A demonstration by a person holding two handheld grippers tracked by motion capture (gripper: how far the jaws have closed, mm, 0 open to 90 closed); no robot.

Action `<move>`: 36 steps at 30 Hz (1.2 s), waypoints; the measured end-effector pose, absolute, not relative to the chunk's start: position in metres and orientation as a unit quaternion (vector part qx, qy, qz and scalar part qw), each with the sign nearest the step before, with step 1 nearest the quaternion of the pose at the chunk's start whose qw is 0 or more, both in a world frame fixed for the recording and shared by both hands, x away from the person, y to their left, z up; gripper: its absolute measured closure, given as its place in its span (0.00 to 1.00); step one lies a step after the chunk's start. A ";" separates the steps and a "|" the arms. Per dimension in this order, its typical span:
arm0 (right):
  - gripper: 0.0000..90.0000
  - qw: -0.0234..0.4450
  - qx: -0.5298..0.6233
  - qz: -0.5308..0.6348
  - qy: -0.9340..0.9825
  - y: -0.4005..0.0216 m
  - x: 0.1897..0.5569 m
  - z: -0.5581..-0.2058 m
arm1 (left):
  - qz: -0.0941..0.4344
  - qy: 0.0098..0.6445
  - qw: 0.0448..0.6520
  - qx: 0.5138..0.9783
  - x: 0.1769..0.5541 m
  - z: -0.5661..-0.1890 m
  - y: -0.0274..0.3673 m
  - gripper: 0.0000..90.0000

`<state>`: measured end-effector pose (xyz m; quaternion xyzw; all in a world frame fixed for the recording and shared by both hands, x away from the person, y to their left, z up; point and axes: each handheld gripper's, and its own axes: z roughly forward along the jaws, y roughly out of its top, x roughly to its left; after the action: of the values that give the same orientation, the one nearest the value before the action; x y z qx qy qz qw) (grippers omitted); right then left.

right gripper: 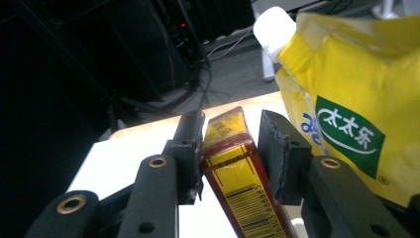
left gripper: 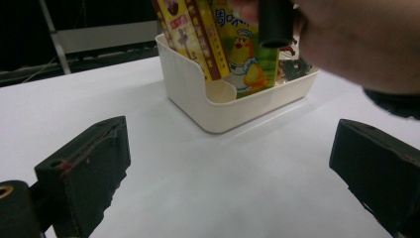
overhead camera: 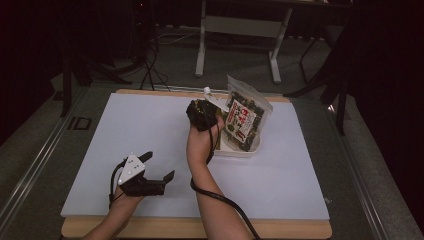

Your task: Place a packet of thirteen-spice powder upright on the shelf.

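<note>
— What is seen at the left of the desk (overhead camera: 90,150)?

— The left claw (overhead camera: 161,166) is held low over the white desk top, near its front edge, by the person's left hand (overhead camera: 127,192). Its jaws are spread wide apart, and nothing is caught between them. In the left gripper view, bare desk is seen between the two black jaws, with the white bin (left gripper: 218,106) farther off.

— And toward the middle?

— The right claw (overhead camera: 200,114) is raised by the right hand (overhead camera: 200,142) at the left end of the bin (overhead camera: 240,150), which is placed past the middle of the desk. In the right gripper view, a slim yellow-and-red packet (right gripper: 237,173) with a barcode is seen standing between the jaws. The left jaw is laid against it. Whether the right jaw is pressed on it cannot be told, so a firm grip cannot be confirmed.

— What is held in the bin?

— Snack packets are stood upright in it. The yellow-and-red packet (left gripper: 190,37) is seen at the near end in the left gripper view, with a yellow pouch (left gripper: 247,54) bearing a chick picture just beside it. The pouch (right gripper: 346,99), topped by a white cap (right gripper: 274,27), is shown just to the right of the jaws in the right gripper view. Farther right, a clear bag of dark snacks (overhead camera: 247,120) is leaned at the bin's right end.
</note>
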<state>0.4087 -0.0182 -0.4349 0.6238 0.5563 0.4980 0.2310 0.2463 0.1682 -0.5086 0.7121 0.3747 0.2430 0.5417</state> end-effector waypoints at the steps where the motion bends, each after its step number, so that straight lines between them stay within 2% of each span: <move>1: 0.69 0.228 0.627 0.497 0.555 -0.018 0.409 -0.437 | 0.242 0.375 0.541 0.713 0.247 -0.509 0.168 0.03; 17: 0.68 0.253 0.610 0.483 0.576 -0.022 0.400 -0.474 | 0.241 0.382 0.539 0.711 0.247 -0.512 0.168 0.03; 20: 0.67 0.247 0.604 0.479 0.588 -0.022 0.400 -0.472 | 0.242 0.382 0.538 0.711 0.247 -0.512 0.169 0.03; 25: 0.60 0.220 0.594 0.485 0.603 -0.024 0.402 -0.467 | 0.241 0.383 0.536 0.713 0.249 -0.513 0.170 0.03; 30: 0.57 0.225 0.562 0.496 0.622 -0.026 0.397 -0.452 | 0.240 0.385 0.536 0.712 0.249 -0.513 0.170 0.03; 32: 0.56 0.204 0.559 0.502 0.627 -0.029 0.396 -0.446 | 0.240 0.385 0.535 0.713 0.249 -0.513 0.170 0.03; 34: 0.56 0.213 0.547 0.505 0.633 -0.031 0.393 -0.439 | 0.239 0.384 0.535 0.713 0.249 -0.513 0.169 0.03; 36: 0.54 0.200 0.540 0.511 0.637 -0.034 0.391 -0.434 | 0.240 0.383 0.535 0.714 0.249 -0.513 0.169 0.03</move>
<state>0.3906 -0.0341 -0.4336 0.5403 0.6374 0.5114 0.2005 0.2489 0.1694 -0.5129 0.7138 0.3833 0.2397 0.5349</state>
